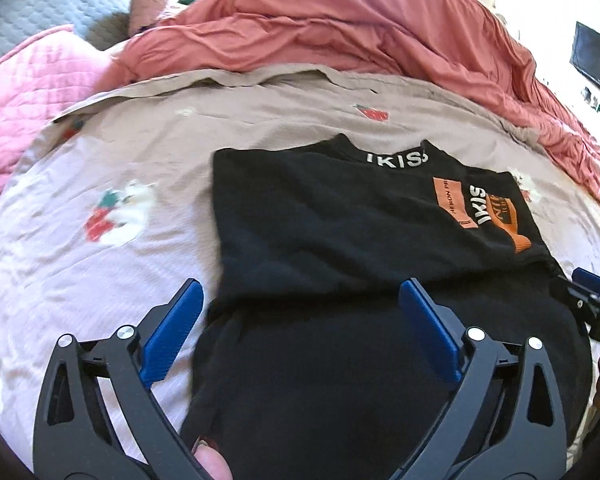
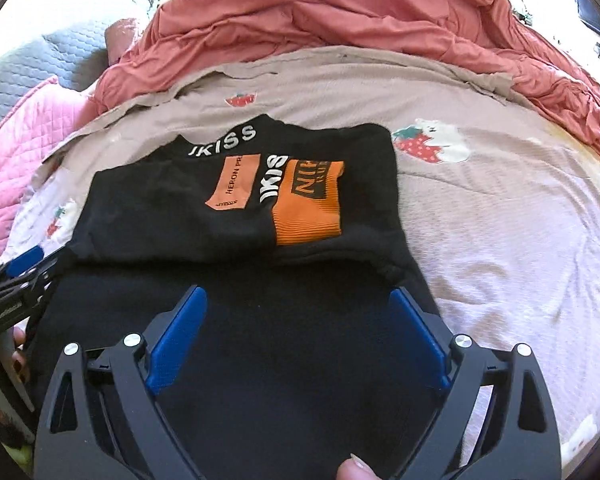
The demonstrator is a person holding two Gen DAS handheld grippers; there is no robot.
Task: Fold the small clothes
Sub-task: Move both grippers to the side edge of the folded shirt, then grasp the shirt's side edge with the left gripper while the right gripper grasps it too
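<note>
A black sweater (image 1: 340, 220) with white lettering at the collar and orange patches lies flat on the bed, its sleeves folded in over the chest. My left gripper (image 1: 300, 286) hovers open over its lower left part: one blue pad over the sheet, the other over the black cloth, nothing between them. In the right wrist view the sweater (image 2: 172, 208) has an orange cuff (image 2: 308, 208) lying on top. My right gripper (image 2: 299, 291) stands open above the lower right part, holding nothing. Each gripper shows at the edge of the other's view, the right gripper (image 1: 592, 292) and the left gripper (image 2: 24, 264).
The sweater rests on a beige-pink sheet (image 1: 140, 152) printed with strawberries and bears. A rumpled red duvet (image 1: 340, 32) is piled along the far side. A pink quilted blanket (image 1: 28, 80) and grey pillow (image 1: 60, 4) lie far left. A dark screen (image 1: 596, 60) stands far right.
</note>
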